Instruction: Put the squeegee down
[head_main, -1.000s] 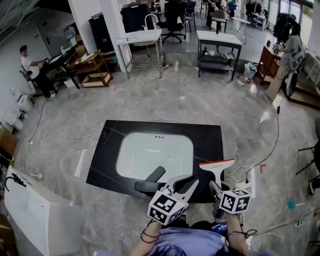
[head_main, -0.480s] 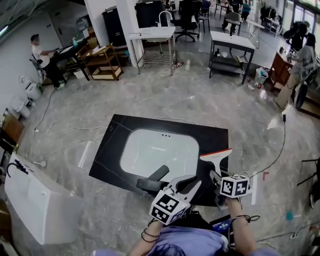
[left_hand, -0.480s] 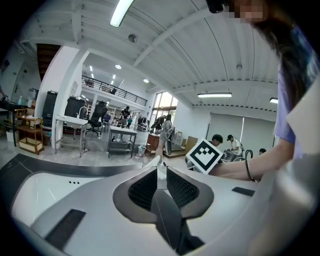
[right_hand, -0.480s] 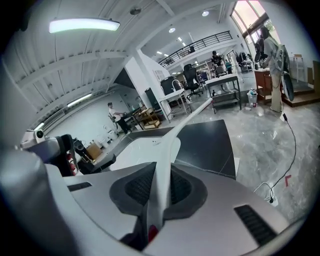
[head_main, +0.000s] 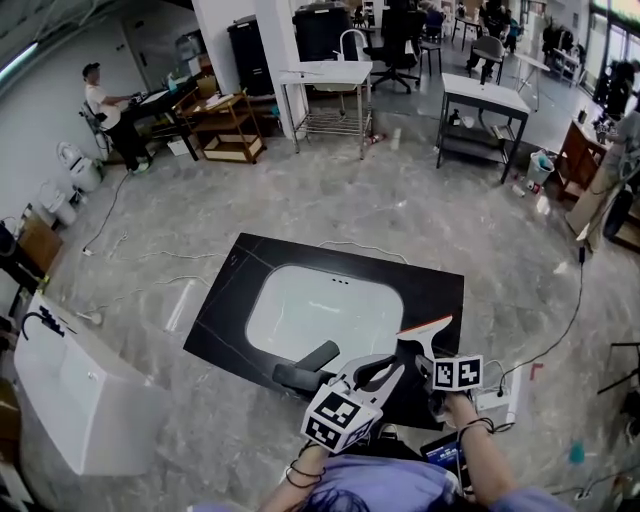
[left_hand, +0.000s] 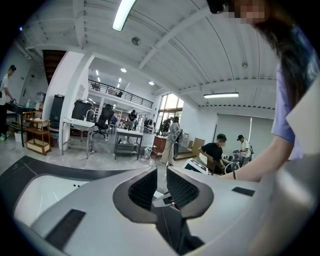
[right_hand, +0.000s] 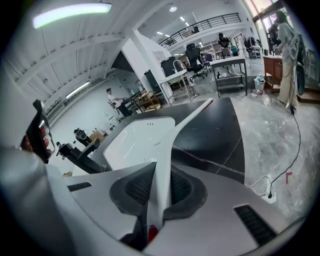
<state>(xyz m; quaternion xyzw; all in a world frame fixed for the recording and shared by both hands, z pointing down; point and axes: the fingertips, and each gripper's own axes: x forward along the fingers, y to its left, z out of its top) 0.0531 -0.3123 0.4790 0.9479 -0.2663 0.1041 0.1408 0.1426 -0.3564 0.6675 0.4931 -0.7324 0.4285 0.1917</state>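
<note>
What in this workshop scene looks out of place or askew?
The black countertop with its white sink basin lies flat on the floor, not mounted, and what looks like a dark faucet lies on its side at the near edge.

Bright, even indoor light fills all three views. A ceiling tube (left_hand: 123, 15) glows at twelve o'clock in the left gripper view; a strip light (right_hand: 72, 14) at eleven o'clock in the right gripper view is blown out. In the head view the polished floor (head_main: 400, 215) carries soft glare, and shadows are faint. Both gripper views bulge like a fisheye, with black corners. Up close, the left gripper (left_hand: 161, 172) and the squeegee (right_hand: 162, 165) look soft, perhaps out of focus.
</note>
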